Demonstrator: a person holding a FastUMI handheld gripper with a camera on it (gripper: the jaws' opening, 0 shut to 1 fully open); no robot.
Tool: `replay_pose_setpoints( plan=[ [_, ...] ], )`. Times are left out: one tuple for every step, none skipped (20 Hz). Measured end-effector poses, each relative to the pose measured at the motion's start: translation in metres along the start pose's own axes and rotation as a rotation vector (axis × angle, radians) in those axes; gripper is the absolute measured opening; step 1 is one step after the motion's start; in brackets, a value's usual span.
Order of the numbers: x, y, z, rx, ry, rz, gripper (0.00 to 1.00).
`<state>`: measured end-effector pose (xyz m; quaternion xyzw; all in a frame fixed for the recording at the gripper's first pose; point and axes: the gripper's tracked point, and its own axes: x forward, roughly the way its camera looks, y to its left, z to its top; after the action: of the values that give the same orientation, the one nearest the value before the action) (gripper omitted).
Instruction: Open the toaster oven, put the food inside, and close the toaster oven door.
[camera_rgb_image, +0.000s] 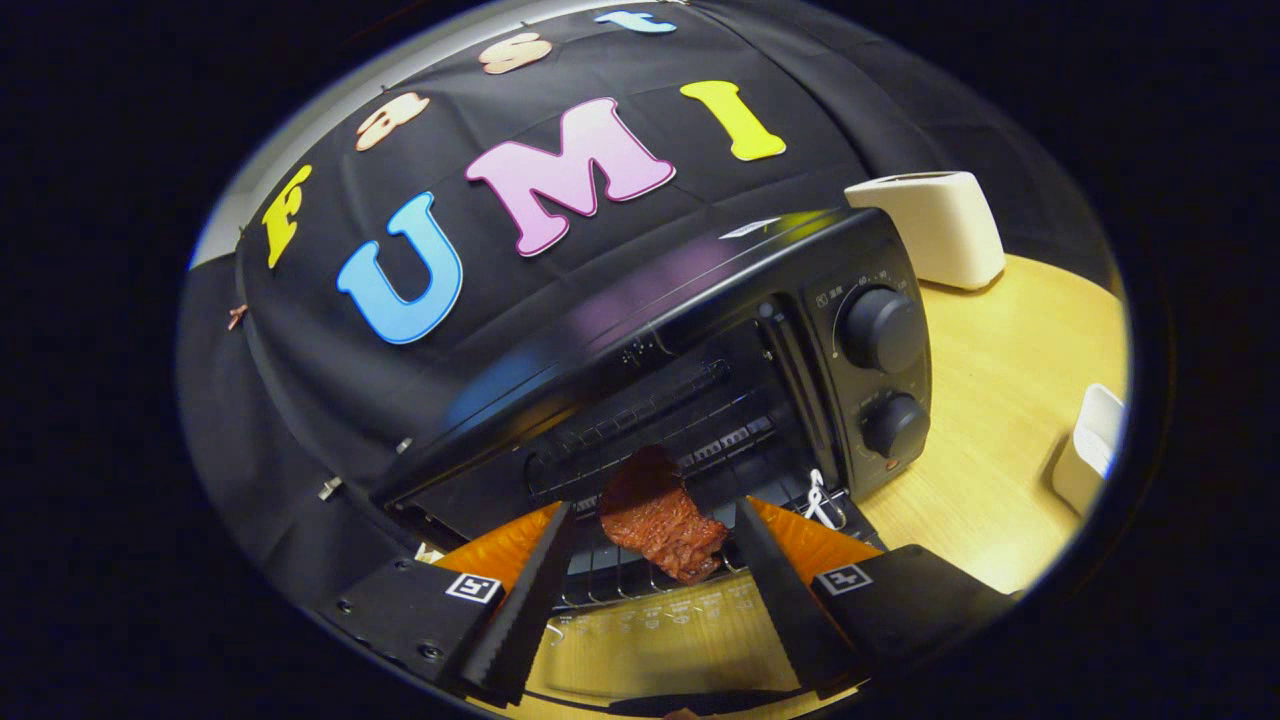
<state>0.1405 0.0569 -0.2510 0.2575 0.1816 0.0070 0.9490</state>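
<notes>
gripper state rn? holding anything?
Gripper: jaws open, holding nothing; the meat slice lies between them on the toaster oven rack.

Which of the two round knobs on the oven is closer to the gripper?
The lower knob. It sits under the upper knob on the oven panel, nearer the open gripper, whose fingers flank the meat on the rack.

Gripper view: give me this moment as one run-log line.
oven door: open | meat slice: on rack, between fingers, untouched | gripper: open | toaster oven: door not yet closed
</notes>
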Motion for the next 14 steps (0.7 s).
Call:
replay_pose_setpoints(
  plan=[
    [-0.007, 0.000, -0.002, -0.032, 0.013, -0.001, 0.98],
    [-0.013, 0.002, -0.007, -0.067, 0.033, 0.010, 0.98],
    [-0.018, 0.004, -0.014, -0.110, 0.063, 0.020, 0.98],
    [-0.026, 0.003, -0.020, -0.154, 0.092, 0.021, 0.98],
    [-0.035, 0.005, -0.023, -0.194, 0.110, 0.030, 0.98],
    [-0.043, 0.006, -0.024, -0.232, 0.119, 0.035, 0.98],
    [-0.050, 0.009, -0.025, -0.270, 0.125, 0.041, 0.98],
    [-0.058, 0.011, -0.026, -0.310, 0.134, 0.052, 0.98],
    [-0.067, 0.012, -0.027, -0.348, 0.147, 0.052, 0.98],
    [-0.076, 0.011, -0.029, -0.382, 0.162, 0.053, 0.98],
    [-0.084, 0.012, -0.032, -0.414, 0.180, 0.056, 0.98],
    [-0.093, 0.010, -0.035, -0.445, 0.198, 0.053, 0.98],
    [-0.101, 0.007, -0.040, -0.473, 0.214, 0.048, 0.98],
    [-0.110, 0.002, -0.045, -0.493, 0.233, 0.036, 0.98]
  ],
)
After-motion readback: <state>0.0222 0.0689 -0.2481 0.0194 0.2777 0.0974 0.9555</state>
